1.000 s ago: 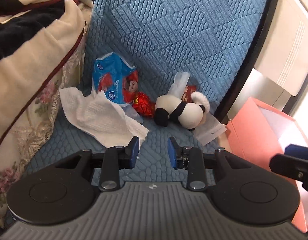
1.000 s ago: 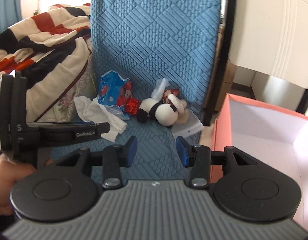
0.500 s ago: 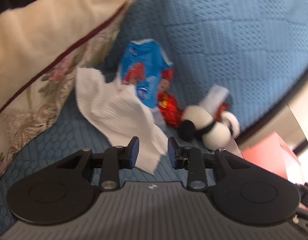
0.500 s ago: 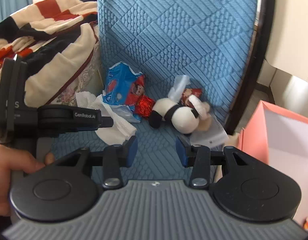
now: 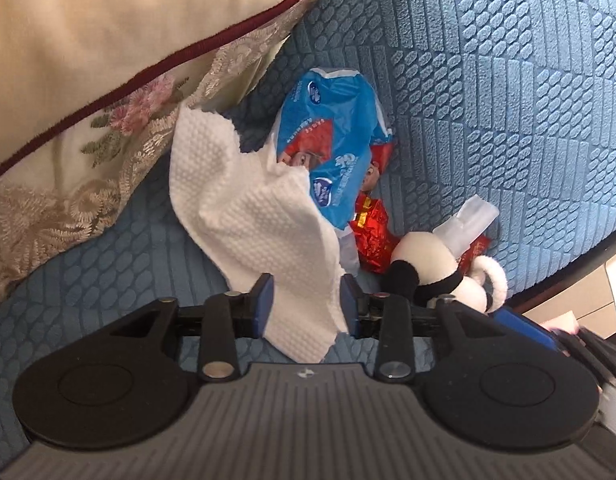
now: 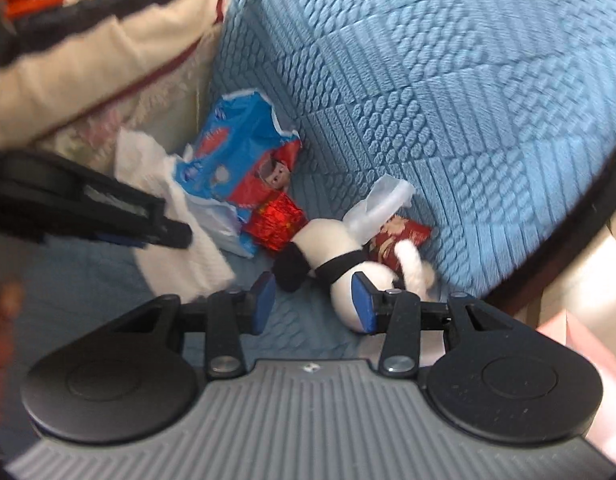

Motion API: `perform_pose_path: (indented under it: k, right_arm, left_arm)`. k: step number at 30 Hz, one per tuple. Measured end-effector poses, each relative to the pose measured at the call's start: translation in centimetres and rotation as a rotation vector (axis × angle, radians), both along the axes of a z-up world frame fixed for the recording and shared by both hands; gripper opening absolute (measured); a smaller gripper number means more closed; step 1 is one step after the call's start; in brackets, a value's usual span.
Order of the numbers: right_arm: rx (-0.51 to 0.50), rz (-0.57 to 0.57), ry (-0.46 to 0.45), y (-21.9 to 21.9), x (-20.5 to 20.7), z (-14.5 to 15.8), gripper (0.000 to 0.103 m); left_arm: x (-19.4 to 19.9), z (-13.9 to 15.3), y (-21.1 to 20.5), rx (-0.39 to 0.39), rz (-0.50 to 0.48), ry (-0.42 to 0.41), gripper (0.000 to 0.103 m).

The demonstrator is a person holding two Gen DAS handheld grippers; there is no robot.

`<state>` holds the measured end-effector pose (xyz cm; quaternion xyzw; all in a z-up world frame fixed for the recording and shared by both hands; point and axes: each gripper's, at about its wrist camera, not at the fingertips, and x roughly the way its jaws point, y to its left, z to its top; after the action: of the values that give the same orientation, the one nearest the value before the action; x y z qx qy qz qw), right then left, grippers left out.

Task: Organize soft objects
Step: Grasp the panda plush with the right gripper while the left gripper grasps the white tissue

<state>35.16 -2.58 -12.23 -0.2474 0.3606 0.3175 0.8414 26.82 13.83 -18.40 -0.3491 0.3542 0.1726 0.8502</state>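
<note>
We've dropped both tongs in: left tongs (image 5: 304,300) opening around the paper towel (image 5: 252,216), right tongs (image 6: 314,300) open, nearing the panda plush (image 6: 340,256).

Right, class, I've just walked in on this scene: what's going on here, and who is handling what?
A person is tidying soft things off a blue quilted seat, a gripper in each hand. The left gripper straddles the white paper towel, jaws opening, not pinching it yet. The right gripper is open, with the panda plush toy just beyond its fingertips. A blue tissue pack and red wrappers lie untouched.
</note>
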Motion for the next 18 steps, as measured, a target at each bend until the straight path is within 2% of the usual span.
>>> perform_pose_path:
  k: [4, 7, 10, 15, 18]
  right_arm:
    - [-0.059, 0.046, -0.039, 1.1, 1.3, -1.5, 0.045]
    - [-0.113, 0.084, -0.083, 1.7, 1.6, -2.1, 0.045]
    - [-0.179, 0.118, -0.107, 2.1, 1.8, -2.8, 0.046]
    - [-0.306, 0.158, -0.15, 2.6, 2.0, -4.4, 0.047]
    - [-0.332, 0.184, -0.158, 2.7, 1.9, -5.0, 0.055]
  left_arm:
    - [0.3, 0.1, -0.2, 0.016, 0.001, -0.051, 0.045]
    - [0.9, -0.2, -0.4, 0.035, -0.006, -0.059, 0.044]
    - [1.4, -0.5, -0.5, 0.018, -0.017, -0.052, 0.041]
    - [1.9, -1.1, -0.5, 0.024, -0.023, -0.017, 0.017]
    - [1.9, -1.0, -0.6, 0.067, -0.013, -0.013, 0.007]
